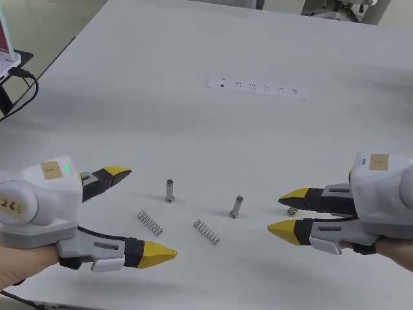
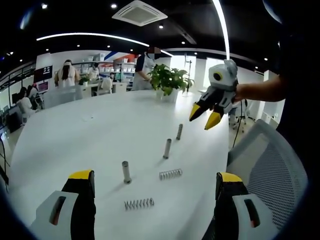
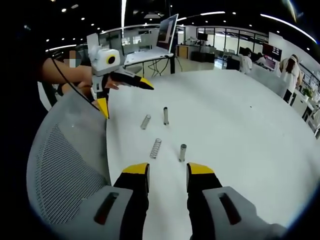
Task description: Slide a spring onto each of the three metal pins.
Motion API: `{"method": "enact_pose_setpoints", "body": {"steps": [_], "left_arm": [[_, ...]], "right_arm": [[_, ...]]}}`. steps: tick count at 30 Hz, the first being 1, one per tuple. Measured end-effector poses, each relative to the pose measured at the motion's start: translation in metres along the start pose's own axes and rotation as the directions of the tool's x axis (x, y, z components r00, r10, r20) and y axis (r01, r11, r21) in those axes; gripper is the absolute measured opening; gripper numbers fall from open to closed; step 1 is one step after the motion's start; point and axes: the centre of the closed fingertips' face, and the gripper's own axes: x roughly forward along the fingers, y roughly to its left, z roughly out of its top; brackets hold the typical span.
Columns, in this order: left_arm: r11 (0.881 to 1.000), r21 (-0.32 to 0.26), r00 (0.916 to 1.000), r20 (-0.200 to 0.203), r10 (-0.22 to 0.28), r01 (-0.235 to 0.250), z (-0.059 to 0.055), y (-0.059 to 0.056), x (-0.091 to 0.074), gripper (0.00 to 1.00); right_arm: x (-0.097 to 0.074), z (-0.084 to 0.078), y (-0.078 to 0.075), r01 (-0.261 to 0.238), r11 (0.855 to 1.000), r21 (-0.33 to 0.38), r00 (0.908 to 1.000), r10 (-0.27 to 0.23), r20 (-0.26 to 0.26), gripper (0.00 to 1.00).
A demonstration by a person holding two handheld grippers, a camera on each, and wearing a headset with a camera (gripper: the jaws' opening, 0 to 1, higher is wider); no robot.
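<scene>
Power strip (image 1: 256,87) — well beyond the pins (image 1: 170,190).

Bright and even across the white counter (image 1: 193,129) in the head view, lit from overhead; sharp through the middle, slightly soft toward the far upper edge. Faint, diffuse shadows below the left gripper (image 1: 151,212) and right gripper (image 1: 275,211), tiny pale ones beside the pins (image 1: 170,191). Strong fisheye bending in both gripper views, with straight lines bowed toward the frame edges. Dark ceiling overhead with blown-out strip lights (image 2: 220,25) and small spot lamps (image 3: 64,10). Broad pale sheen on the counter in the left gripper view; deep shade at the right side of that frame and the left side of the right gripper view
</scene>
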Motion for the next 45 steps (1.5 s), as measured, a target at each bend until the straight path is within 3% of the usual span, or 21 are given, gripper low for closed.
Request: {"method": "enact_pose_setpoints", "body": {"steps": [11,14,22,28,42,45], "left_arm": [[1.0,-0.005,1.0,0.001,0.001,-0.001,-0.001,0.0,0.0,0.98],[1.0,-0.004,1.0,0.0,-0.001,0.001,-0.001,0.0,0.0,0.98],[1.0,-0.004,1.0,0.0,-0.005,0.005,-0.001,-0.001,0.001,0.98],[1.0,-0.008,1.0,-0.003,-0.008,0.008,-0.002,-0.001,0.001,0.98],[1.0,-0.013,1.0,0.001,-0.004,0.004,-0.004,0.0,0.0,0.98],[1.0,-0.019,1.0,-0.004,-0.003,0.003,-0.006,0.0,0.0,0.98]], "right_arm": [[0.025,0.007,0.015,-0.056,0.998,-0.027,0.9983,0.056,-0.018,0.26],[0.032,0.01,0.018,-0.066,0.995,-0.069,0.9976,0.064,-0.028,0.24],[0.055,0.02,0.027,-0.105,0.99,-0.097,0.994,0.101,-0.043,0.24],[0.072,0.016,0.031,-0.121,0.987,-0.106,0.9909,0.114,-0.071,0.23],[0.106,-0.006,0.032,-0.087,0.993,-0.079,0.9822,0.072,-0.173,0.21],[0.112,-0.009,0.028,-0.059,0.998,-0.028,0.9792,0.052,-0.196,0.22]]}}
